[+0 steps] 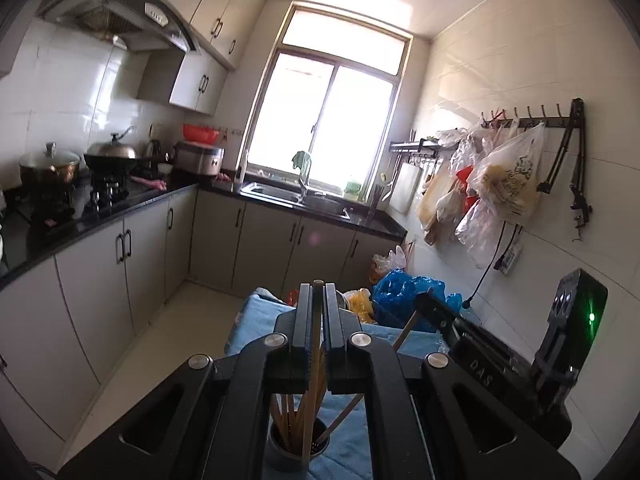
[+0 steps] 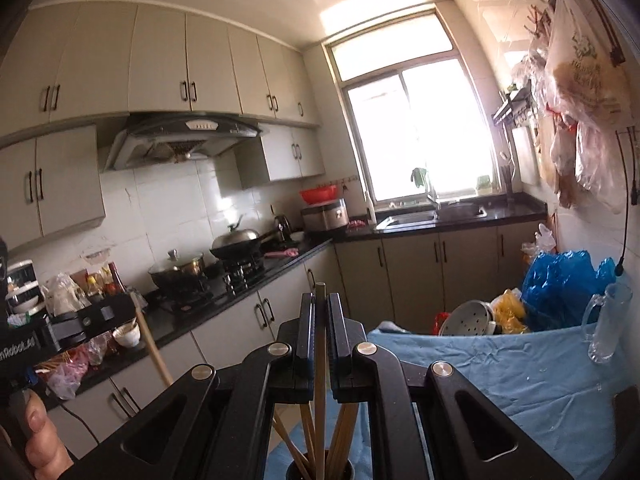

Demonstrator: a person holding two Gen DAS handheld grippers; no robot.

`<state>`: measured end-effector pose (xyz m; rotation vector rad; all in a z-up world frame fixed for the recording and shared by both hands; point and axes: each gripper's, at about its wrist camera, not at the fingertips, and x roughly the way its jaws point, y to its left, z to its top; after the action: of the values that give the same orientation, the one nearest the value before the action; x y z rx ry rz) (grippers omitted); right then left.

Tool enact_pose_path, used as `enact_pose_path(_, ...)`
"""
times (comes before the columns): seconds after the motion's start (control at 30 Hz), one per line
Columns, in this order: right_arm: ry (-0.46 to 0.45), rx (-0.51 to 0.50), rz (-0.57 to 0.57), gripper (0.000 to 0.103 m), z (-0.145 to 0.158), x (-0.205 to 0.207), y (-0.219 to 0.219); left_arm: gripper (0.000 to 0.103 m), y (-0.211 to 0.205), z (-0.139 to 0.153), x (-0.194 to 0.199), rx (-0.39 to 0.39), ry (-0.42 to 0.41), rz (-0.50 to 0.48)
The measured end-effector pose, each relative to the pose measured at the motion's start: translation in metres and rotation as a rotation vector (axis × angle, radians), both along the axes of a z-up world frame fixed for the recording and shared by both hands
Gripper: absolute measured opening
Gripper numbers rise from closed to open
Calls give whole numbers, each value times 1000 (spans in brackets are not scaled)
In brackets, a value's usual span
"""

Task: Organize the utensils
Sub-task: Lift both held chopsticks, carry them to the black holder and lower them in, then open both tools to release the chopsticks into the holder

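My left gripper (image 1: 318,286) is shut on a wooden chopstick (image 1: 311,392) whose lower end reaches into a metal utensil cup (image 1: 298,450) holding several chopsticks. My right gripper (image 2: 319,298) is shut on another wooden chopstick (image 2: 320,380) that stands in the same dark cup (image 2: 320,470). The cup rests on a blue cloth (image 2: 520,368) covering the table. The right gripper body (image 1: 500,356) shows in the left wrist view, with its chopstick (image 1: 406,330) slanting down. The left gripper body (image 2: 80,320) and its chopstick (image 2: 154,354) show at left in the right wrist view.
A glass mug (image 2: 606,326), a perforated metal lid (image 2: 468,318), yellow and blue bags (image 2: 560,284) crowd the table's far end. Black counters with a stove, pots (image 1: 50,170) and a sink (image 2: 432,214) run along the left and far walls. Bags hang on a wall rack (image 1: 500,176).
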<state>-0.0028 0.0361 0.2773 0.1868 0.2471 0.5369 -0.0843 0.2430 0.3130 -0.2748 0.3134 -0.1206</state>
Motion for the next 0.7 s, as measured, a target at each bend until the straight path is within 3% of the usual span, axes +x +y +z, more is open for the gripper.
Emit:
enact_pose_path(0.23, 65, -8, -7, 6, -21, 30, 3, 4, 2, -22, 36, -8, 47, -10)
enact_pose_path(0.43, 125, -46, 2, 6, -45, 45, 8, 0, 4, -52, 61, -24, 147, -17)
enact_pose_path(0.7, 218, -76, 10, 7, -80, 57, 12, 0, 0, -76, 70, -31, 207, -25)
